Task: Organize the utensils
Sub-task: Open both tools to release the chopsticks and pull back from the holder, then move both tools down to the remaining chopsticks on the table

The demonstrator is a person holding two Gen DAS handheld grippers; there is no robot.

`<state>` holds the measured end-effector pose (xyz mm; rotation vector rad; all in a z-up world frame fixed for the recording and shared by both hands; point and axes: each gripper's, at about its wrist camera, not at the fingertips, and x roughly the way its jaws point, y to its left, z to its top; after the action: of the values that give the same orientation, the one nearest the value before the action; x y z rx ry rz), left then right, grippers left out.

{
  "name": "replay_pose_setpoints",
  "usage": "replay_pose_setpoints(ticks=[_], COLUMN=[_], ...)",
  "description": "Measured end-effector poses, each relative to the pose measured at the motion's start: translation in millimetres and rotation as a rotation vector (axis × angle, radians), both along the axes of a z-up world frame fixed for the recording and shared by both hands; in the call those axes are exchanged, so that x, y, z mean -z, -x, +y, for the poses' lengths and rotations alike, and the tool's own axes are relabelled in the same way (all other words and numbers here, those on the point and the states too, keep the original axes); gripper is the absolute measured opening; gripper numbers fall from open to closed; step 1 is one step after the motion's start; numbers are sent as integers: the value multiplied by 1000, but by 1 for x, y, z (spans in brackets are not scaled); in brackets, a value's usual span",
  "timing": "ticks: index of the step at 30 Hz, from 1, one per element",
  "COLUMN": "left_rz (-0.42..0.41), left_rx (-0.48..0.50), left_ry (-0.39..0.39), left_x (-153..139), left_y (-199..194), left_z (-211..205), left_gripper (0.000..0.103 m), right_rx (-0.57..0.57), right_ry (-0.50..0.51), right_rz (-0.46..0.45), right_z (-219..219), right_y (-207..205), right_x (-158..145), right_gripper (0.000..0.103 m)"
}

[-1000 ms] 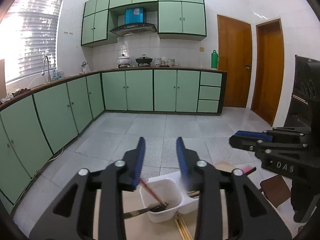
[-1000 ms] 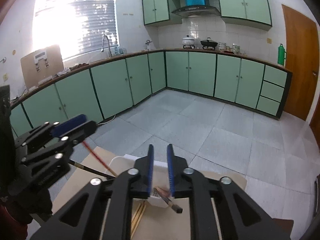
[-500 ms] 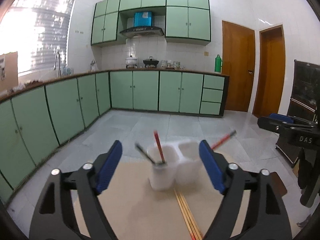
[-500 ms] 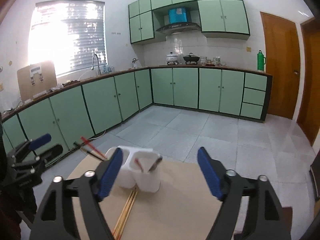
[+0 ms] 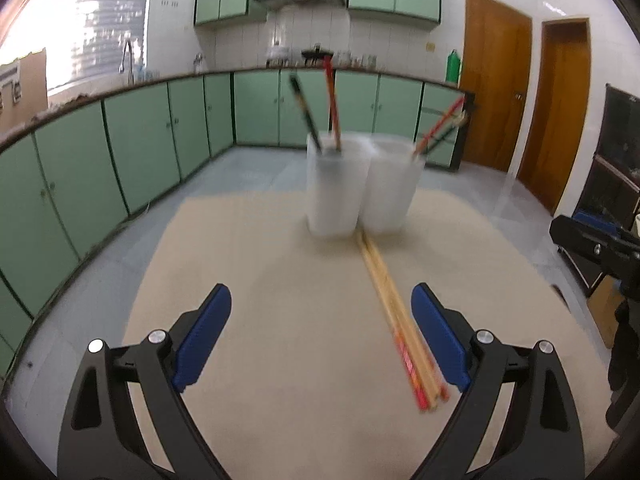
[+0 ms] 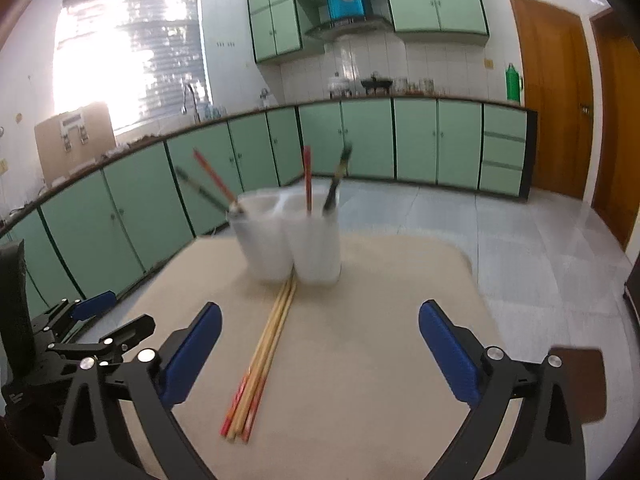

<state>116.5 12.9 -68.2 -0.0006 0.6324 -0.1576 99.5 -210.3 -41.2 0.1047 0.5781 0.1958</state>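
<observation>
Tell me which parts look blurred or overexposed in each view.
Left wrist view: the white holder and loose chopsticks are motion-smeared, and the window glares. Right wrist view: holder soft, window blown out.

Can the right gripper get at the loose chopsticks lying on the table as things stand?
Probably yes: the right gripper has its jaws wide and empty, and the chopsticks lie flat on bare table just ahead, nothing between.
</observation>
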Motion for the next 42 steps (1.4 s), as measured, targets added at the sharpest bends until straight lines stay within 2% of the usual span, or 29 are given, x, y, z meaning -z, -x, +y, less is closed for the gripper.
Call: replay_pose_setpoints(ticks=[6, 15, 23, 29, 33, 37, 42], left_rz=[100, 180, 244, 262, 276, 282, 283], left_rx=[-24, -32, -50, -54, -59, -60, -60], left_ry=[-9, -32, -21, -26, -26, -26, -28], left_x=[34, 63, 74, 77, 80, 81, 81], left_y=[10, 15, 12, 10, 8, 7, 7], left_z=[3, 3, 5, 3, 2, 2, 1], left_gripper=[89, 89, 89, 89, 89, 89, 89], right_rx=[-11, -24, -48, -70, -83, -60, -7], right_ry=[10, 15, 67, 122, 165, 166, 144], right_rz=[101, 192, 253, 297, 302, 302, 293], right_z=[16, 31, 45, 56, 64, 60, 49], right_y=[15, 20, 22, 19, 18, 18, 19], right_x=[46, 76, 92, 99, 99, 98, 95], right_gripper=[97, 97, 93, 76, 74, 68, 67])
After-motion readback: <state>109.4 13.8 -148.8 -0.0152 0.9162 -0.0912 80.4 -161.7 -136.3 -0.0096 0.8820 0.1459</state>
